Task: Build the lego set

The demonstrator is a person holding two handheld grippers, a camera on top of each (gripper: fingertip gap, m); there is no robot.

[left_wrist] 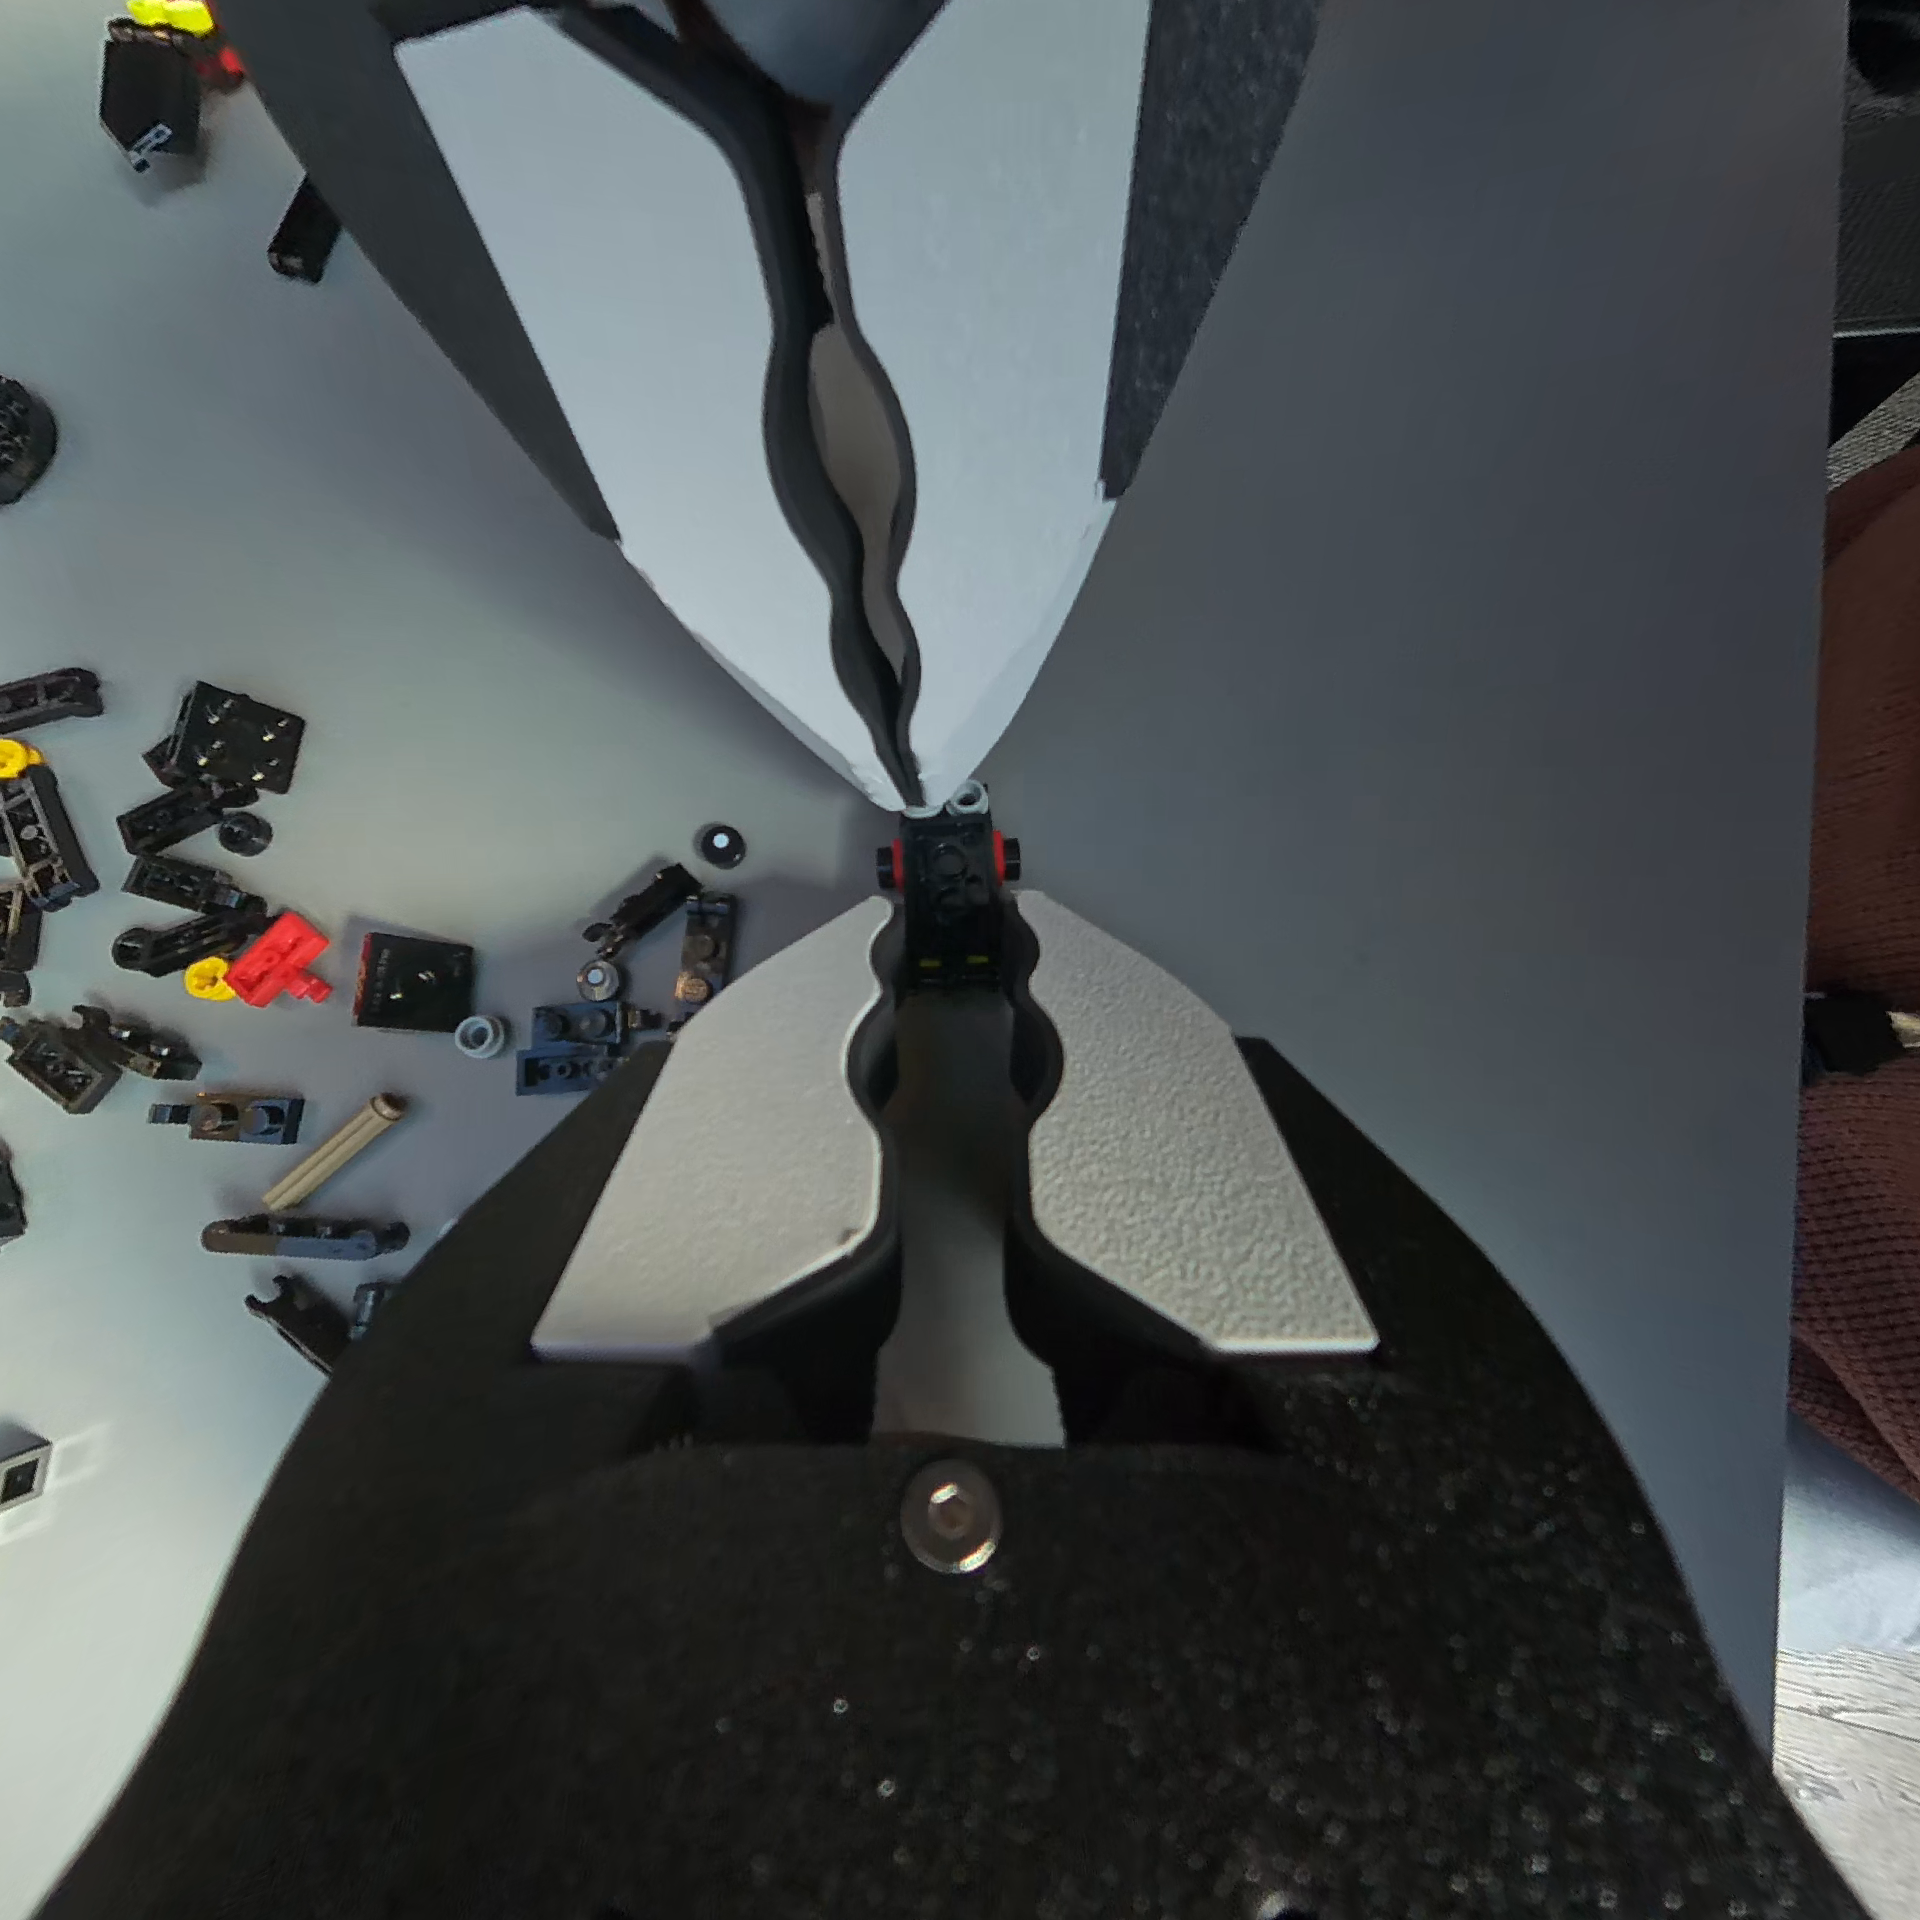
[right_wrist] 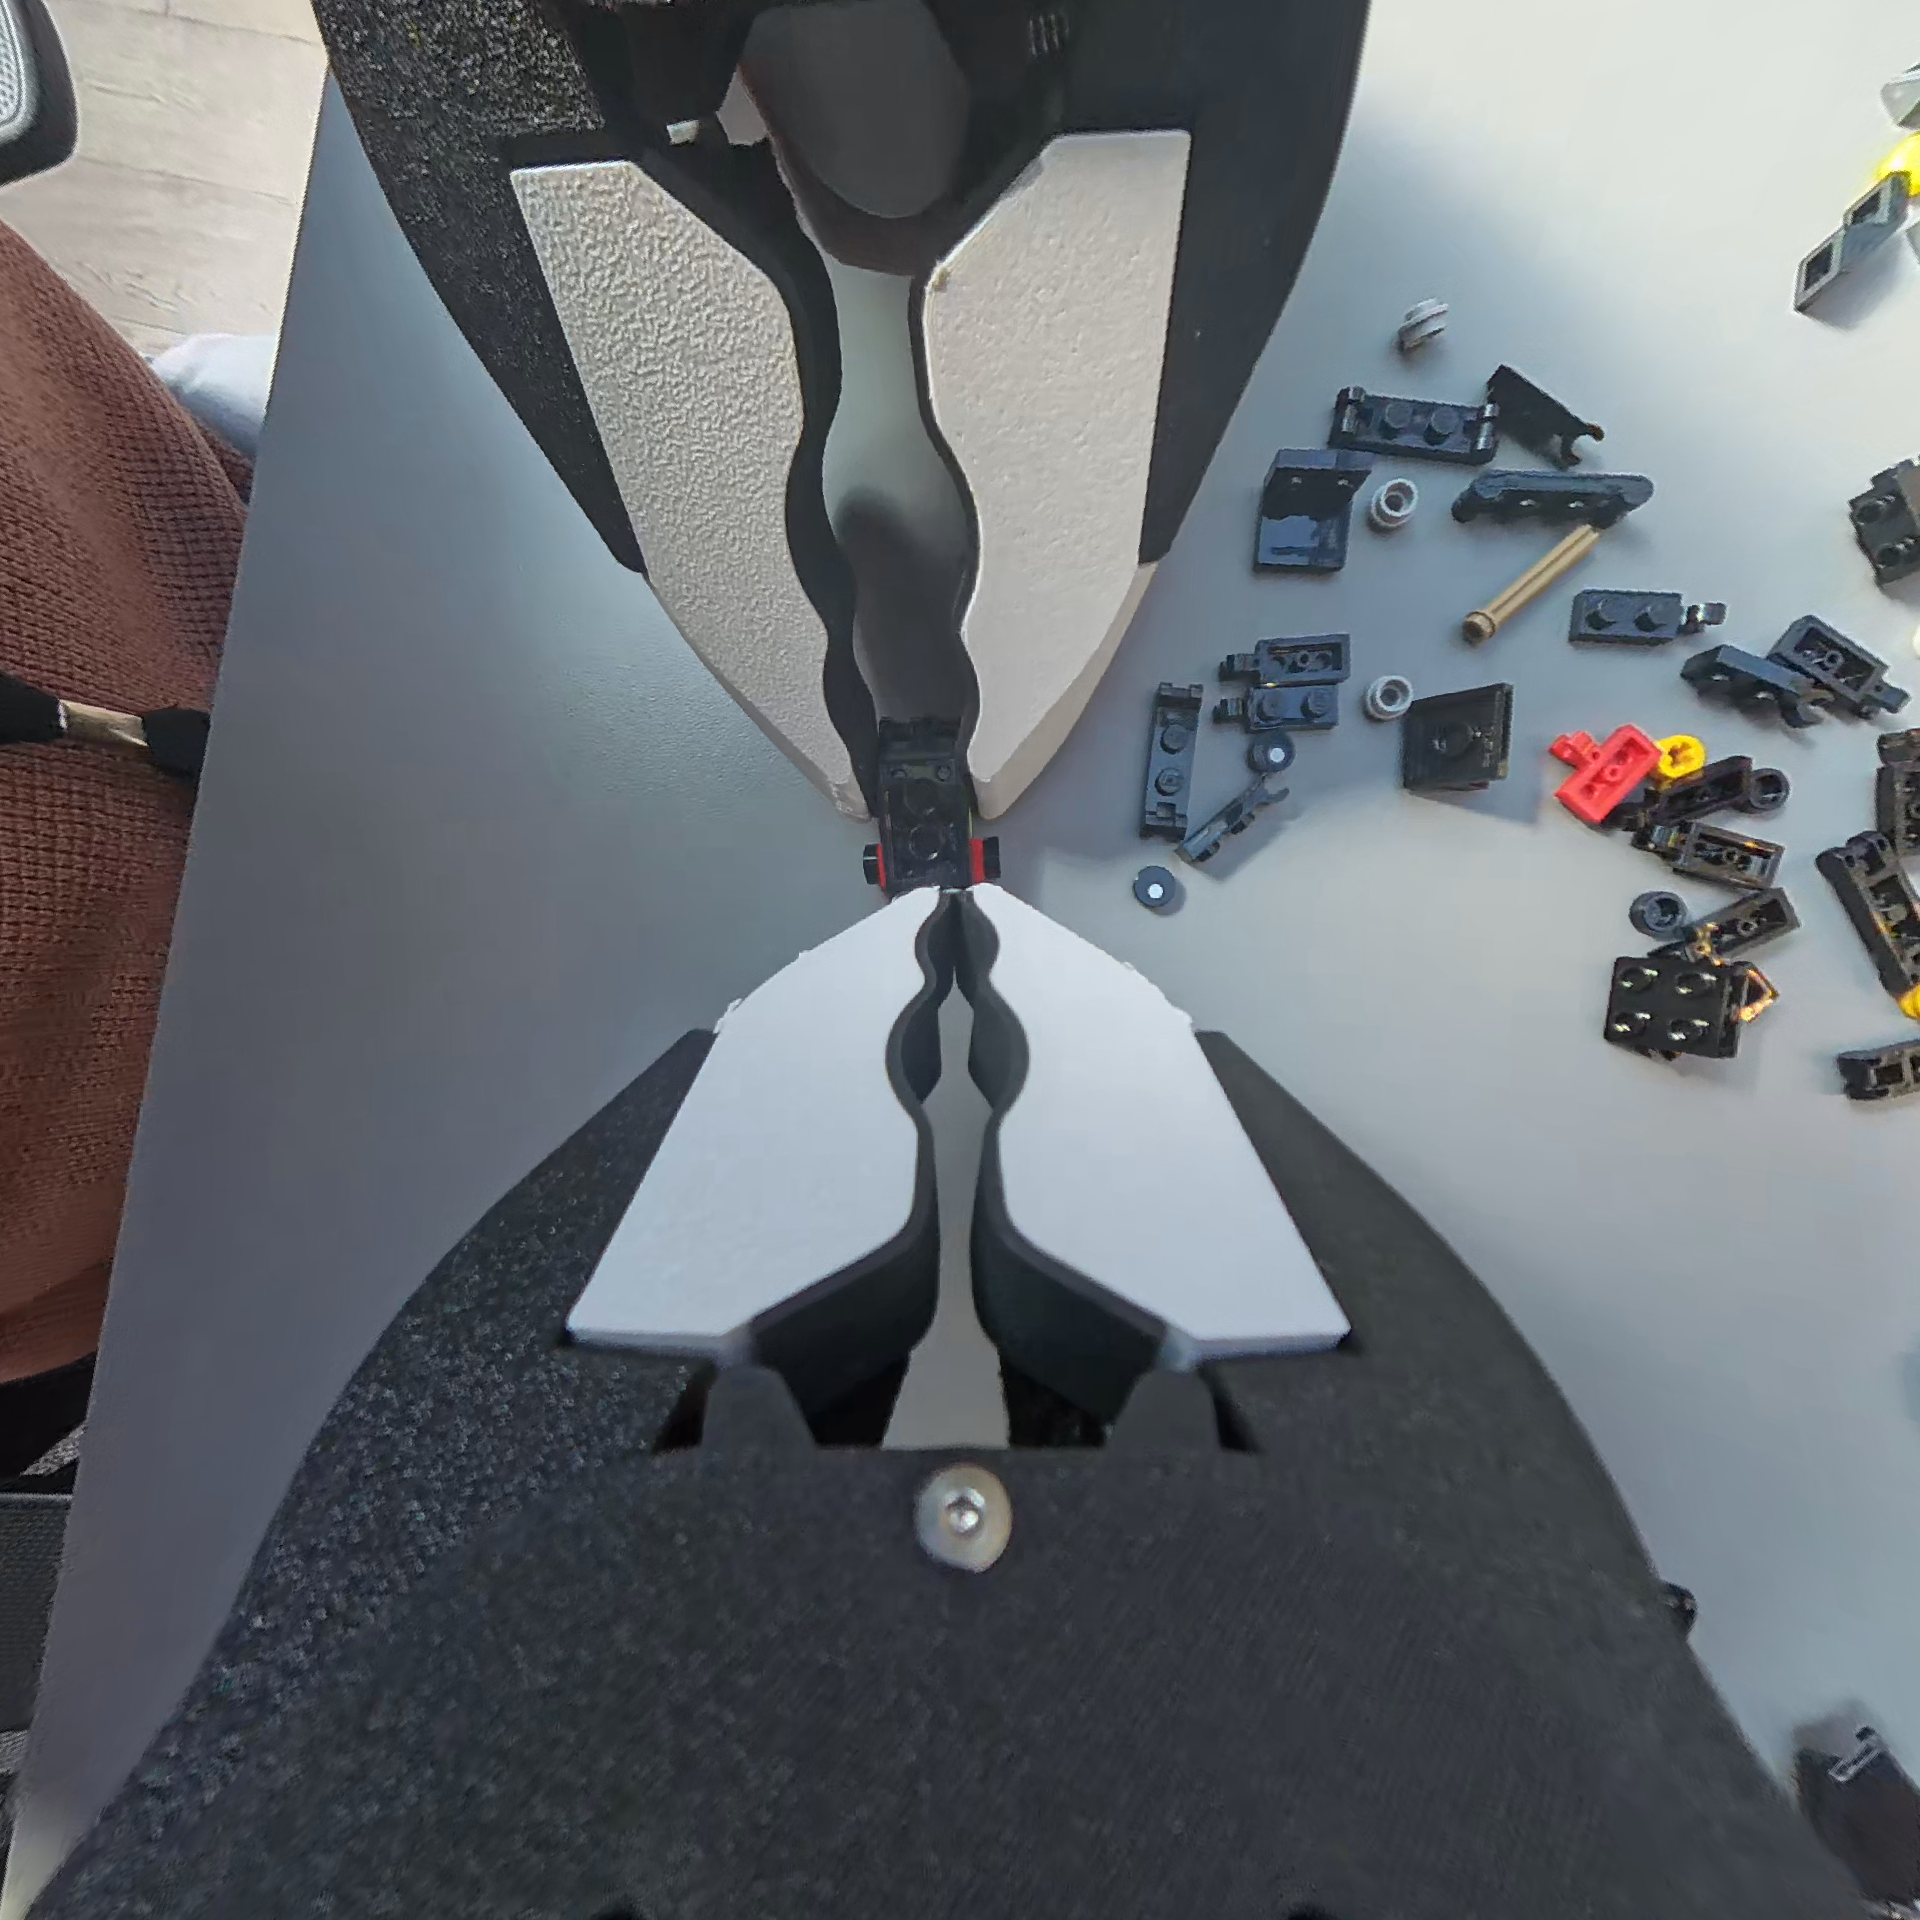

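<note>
Grey tabletop [left_wrist: 1455, 520]: broad bare stretch around and beyond the two tools; one long edge runs down the right of the left wrist view and the left of the right wrist view, with pale wood-look floor [right_wrist: 187, 156] and a rust-brown knitted fabric [right_wrist: 94, 727] past it. Left hand-held gripper [left_wrist: 951, 961]: black body, white textured fingers, jaws parted only by the width of a small piece and clamped on the near end of the black lego assembly [left_wrist: 948, 883], which sits at mid-frame between the two tools just above the surface. Right hand-held gripper [right_wrist: 951, 902]: same build, smooth pale fingers drawn almost together, tips meeting the opposite end of the assembly; a small light-grey round stud [left_wrist: 968, 798] shows at those tips, though whether it is pinched between them cannot be told. Assembly: short black block, red round pegs projecting from both sides. Loose parts pile [right_wrist: 1662, 727]: spread to one side of the tools, well apart from the table edge, mostly black plates, clips and brackets. Black square plate [right_wrist: 1455, 738]. Tan axle rod [right_wrist: 1532, 582], lying slantwise. Red clip plate [right_wrist: 1605, 774], touching a yellow connector [right_wrist: 1678, 756]. Black round tile with a white dot [right_wrist: 1155, 890], nearest the gripper tips
</note>
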